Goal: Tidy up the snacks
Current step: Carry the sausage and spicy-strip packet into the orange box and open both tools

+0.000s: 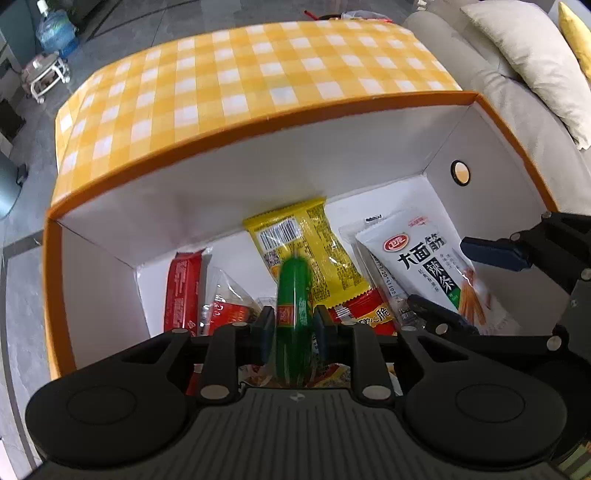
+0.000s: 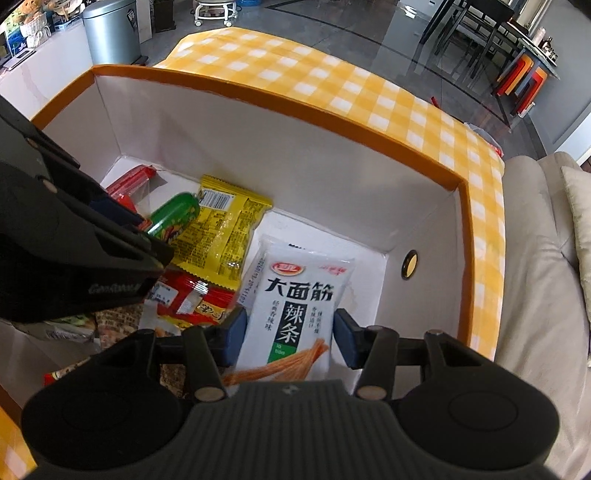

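Note:
An orange-rimmed white box (image 1: 258, 173) (image 2: 295, 147) holds several snack packets. My left gripper (image 1: 293, 326) is shut on a green sausage stick (image 1: 293, 295) and holds it over the box; the stick also shows in the right wrist view (image 2: 173, 216). A yellow packet (image 1: 306, 243) (image 2: 221, 225) and red packets (image 1: 183, 291) (image 2: 192, 299) lie below. My right gripper (image 2: 290, 334) is open, its pads either side of a white spicy-strip packet (image 2: 295, 299) (image 1: 424, 266) that lies in the box's right part. I cannot tell whether the pads touch it.
The box stands on a yellow checked tablecloth (image 1: 240, 81) (image 2: 369, 92). A beige sofa with cushions (image 1: 517, 74) (image 2: 546, 258) is to the right. A grey bin (image 2: 110, 29), a water bottle (image 1: 55, 31) and dining chairs (image 2: 480, 22) stand on the floor beyond.

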A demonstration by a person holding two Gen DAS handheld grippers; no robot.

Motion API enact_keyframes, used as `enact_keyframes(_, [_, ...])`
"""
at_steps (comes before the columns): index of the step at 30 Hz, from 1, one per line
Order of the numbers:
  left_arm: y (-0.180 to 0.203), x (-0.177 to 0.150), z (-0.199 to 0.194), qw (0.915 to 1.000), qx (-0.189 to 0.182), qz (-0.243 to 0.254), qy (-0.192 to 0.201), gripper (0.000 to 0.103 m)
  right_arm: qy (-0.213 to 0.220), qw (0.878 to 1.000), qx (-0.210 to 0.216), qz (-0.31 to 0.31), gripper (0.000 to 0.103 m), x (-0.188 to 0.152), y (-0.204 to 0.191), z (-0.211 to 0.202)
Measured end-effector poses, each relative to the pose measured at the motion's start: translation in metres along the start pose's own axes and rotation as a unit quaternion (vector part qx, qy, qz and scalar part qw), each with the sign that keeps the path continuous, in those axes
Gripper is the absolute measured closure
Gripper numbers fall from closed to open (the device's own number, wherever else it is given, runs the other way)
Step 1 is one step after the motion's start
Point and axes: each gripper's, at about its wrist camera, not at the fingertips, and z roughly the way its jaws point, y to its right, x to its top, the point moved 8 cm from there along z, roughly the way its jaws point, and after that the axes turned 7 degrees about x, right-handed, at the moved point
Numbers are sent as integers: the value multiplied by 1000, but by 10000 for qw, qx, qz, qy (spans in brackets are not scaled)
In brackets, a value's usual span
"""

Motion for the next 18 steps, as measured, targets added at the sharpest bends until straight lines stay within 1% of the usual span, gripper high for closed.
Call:
enact_keyframes(1, [0,1,-3,10000,3,16,37,75,19,10000,-6,-39,53,1,0,-2])
enact_keyframes(2, [-1,2,-4,10000,6,20,64,68,23,10000,-5,-75,51,2,0,-3])
enact_keyframes(3, [-2,3,-8,9999,-1,10,106,60,31,9999,-2,-110,45,3,0,-5])
enact_keyframes(4, [-3,4,-12,9999,-4,-10,158,57,45,9999,-6,-125,42,4,0,-7])
enact_keyframes(6, [-7,6,-20,9996,23,-39,278,44,114,9998,-32,-147,38,6,0,-14])
enact_keyframes(7, [-8,7,-25,9994,35,-46,336,42,136,9998,-27,-159,36,8,0,-17])
enact_keyframes(8, [-10,7,-29,9992,50,-60,397,38,154,9997,-29,-163,32,9,0,-21])
enact_keyframes(9, [-12,8,-34,9989,62,-75,453,35,192,9997,-49,-168,26,10,0,-25])
enact_keyframes(11, [-16,9,-42,9983,101,-108,555,33,291,9993,-118,-184,19,13,0,-33])
enact_keyframes(15, [-26,9,-64,9966,177,-166,786,29,448,9987,-199,-165,17,20,0,-54])
enact_keyframes(18, [-32,8,-83,9943,243,-238,1008,27,642,9975,-238,-148,12,25,-2,-73])
